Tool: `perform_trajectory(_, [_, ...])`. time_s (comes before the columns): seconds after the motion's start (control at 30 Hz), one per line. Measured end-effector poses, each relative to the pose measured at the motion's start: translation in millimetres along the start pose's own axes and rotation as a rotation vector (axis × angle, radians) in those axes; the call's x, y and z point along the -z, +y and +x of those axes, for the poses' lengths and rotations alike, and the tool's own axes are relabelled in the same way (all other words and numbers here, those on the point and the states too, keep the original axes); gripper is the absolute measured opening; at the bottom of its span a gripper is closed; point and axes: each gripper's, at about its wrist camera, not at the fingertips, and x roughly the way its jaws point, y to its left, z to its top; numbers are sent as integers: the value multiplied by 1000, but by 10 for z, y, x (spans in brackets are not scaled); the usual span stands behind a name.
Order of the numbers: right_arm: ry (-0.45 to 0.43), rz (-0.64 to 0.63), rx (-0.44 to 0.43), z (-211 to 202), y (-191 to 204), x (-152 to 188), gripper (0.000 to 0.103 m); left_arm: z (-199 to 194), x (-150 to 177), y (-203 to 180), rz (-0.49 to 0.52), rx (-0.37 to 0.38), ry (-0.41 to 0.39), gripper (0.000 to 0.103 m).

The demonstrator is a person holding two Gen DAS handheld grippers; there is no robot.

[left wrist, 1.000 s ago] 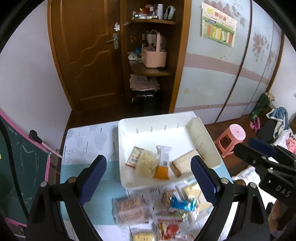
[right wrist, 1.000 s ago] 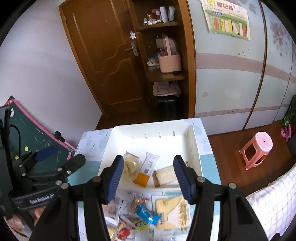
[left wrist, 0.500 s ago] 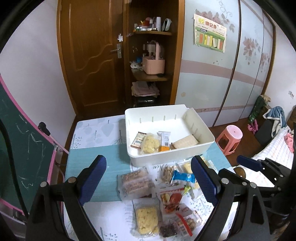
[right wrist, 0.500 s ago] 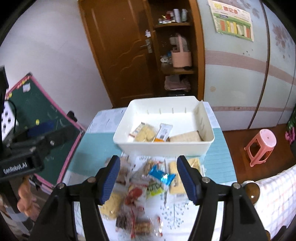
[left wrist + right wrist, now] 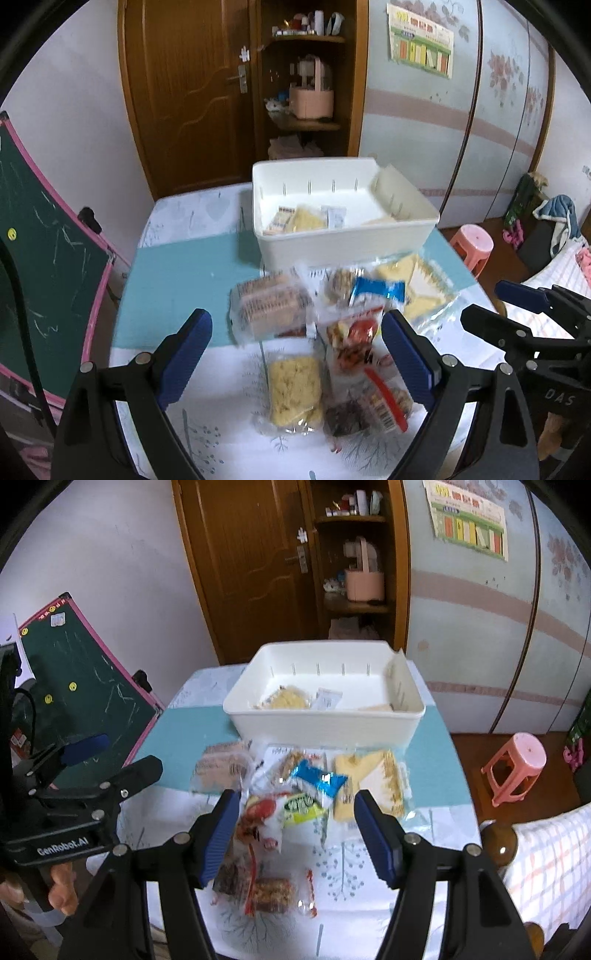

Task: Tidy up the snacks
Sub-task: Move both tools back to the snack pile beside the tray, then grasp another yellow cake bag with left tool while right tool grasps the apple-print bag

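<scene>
While both tongs hang apart & empty, snack packets (image 5: 295, 794) lie on table (image 5: 177, 273) just before white bin (image 5: 325, 720), directly below/ahead of right gripper (image 5: 295, 830); left gripper (image 5: 295, 354) similarly near.

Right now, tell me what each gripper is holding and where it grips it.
Nothing is held. The left gripper and right gripper are both open, with the snack packets loose on the table in front of the white bin.
</scene>
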Motion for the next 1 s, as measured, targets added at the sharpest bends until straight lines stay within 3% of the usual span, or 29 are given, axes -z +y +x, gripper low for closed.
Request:
perform_trajectory(0.57, [253,103,-104,732,-170,684,65,843,687,201,-60,-3,274,93])
perform_trajectory(1.0, [267,173,-199,1236,-13,372,65,1271,844,363,-153,48,377,93])
